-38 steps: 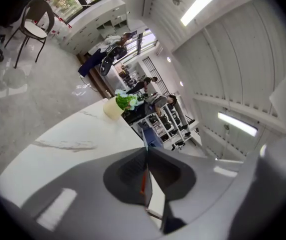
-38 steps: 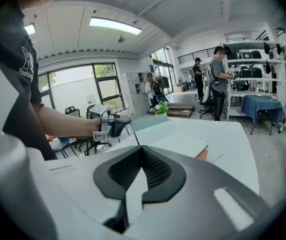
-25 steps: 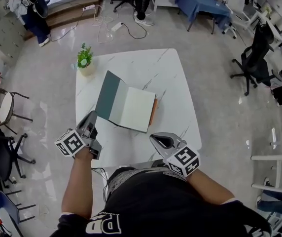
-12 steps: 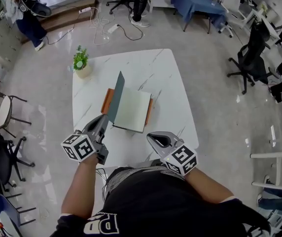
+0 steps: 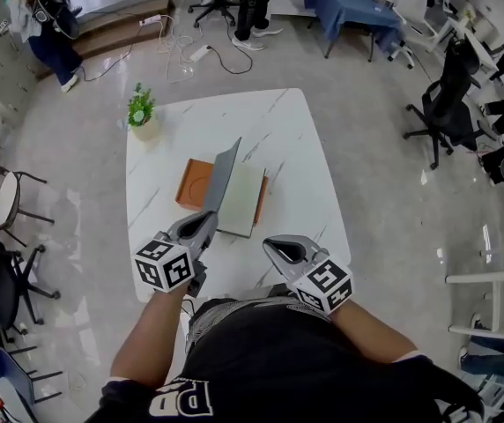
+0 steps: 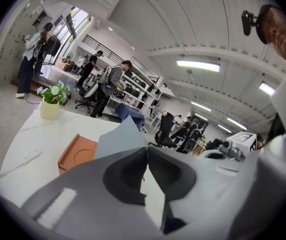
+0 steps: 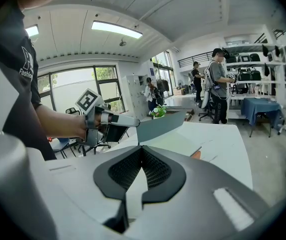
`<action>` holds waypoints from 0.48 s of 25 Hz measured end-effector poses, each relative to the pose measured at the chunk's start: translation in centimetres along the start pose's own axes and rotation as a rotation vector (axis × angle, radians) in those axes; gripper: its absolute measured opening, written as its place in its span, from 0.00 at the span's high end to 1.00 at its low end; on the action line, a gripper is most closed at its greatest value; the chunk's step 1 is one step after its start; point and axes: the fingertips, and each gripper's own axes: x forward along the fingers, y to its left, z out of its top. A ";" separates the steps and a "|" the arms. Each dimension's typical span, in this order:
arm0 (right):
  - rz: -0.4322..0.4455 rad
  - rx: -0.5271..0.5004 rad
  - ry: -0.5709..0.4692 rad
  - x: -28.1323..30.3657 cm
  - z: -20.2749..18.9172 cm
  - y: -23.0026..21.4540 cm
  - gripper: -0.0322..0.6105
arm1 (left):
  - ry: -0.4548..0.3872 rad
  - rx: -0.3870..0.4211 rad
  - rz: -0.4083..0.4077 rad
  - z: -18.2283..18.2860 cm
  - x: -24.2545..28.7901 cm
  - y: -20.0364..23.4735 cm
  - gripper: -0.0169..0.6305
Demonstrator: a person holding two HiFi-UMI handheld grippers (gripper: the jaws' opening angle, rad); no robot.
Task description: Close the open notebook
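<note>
Both handheld tools hang over the near edge of the white marble-patterned table (image 5: 309,148). The right gripper (image 5: 271,243), nearest on the right, is clenched on nothing, its jaws pressed together with only tabletop beyond them. The left gripper (image 5: 209,224), just to its left, has its jaws closed together on the near edge of the grey leaf (image 5: 226,174). This leaf belongs to the open orange-covered notebook (image 5: 248,203) and stands tilted up between the book's two halves. The notebook lies near the table's middle, with its flat orange cover (image 5: 195,183) on the left and cream pages on the right. Farther off, at the far left corner, stands a small green potted plant (image 5: 140,113). A black office chair (image 5: 450,104) is on the floor to the far right.
</note>
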 end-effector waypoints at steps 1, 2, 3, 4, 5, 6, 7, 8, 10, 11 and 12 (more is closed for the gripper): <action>-0.001 0.000 -0.001 0.0 0.0 0.0 0.95 | 0.010 0.000 -0.004 -0.3 0.3 -0.2 0.87; -0.001 0.000 -0.002 -0.1 0.0 -0.1 0.95 | 0.019 -0.002 -0.008 -0.6 0.5 -0.4 0.87; -0.002 -0.001 -0.002 -0.2 0.1 -0.2 0.95 | 0.028 -0.003 -0.011 -0.9 0.8 -0.5 0.87; -0.004 -0.001 -0.003 -0.3 0.1 -0.2 0.95 | 0.037 -0.004 -0.015 -1.2 1.0 -0.7 0.87; -0.006 0.000 -0.004 -0.5 0.2 -0.3 0.95 | 0.047 -0.001 -0.017 -1.5 1.2 -0.9 0.87; -0.009 0.002 -0.005 -0.6 0.2 -0.4 0.95 | 0.058 0.004 -0.018 -1.8 1.5 -1.1 0.87; -0.012 0.004 -0.005 -0.8 0.2 -0.6 0.95 | 0.071 0.012 -0.018 -2.2 1.7 -1.2 0.87; -0.016 0.006 -0.006 -0.9 0.1 -0.7 0.95 | 0.083 0.021 -0.017 -2.5 1.9 -1.4 0.87; -0.022 0.011 -0.007 -1.3 0.0 -1.1 0.95 | 0.106 0.031 -0.016 -3.3 2.5 -1.8 0.87; -0.025 0.014 -0.007 -1.5 -0.2 -1.3 0.95 | 0.118 0.034 -0.015 -3.7 2.9 -2.0 0.87; -0.026 0.016 -0.008 -1.6 -0.2 -1.4 0.95 | 0.130 0.038 -0.014 -4.1 3.2 -2.2 0.87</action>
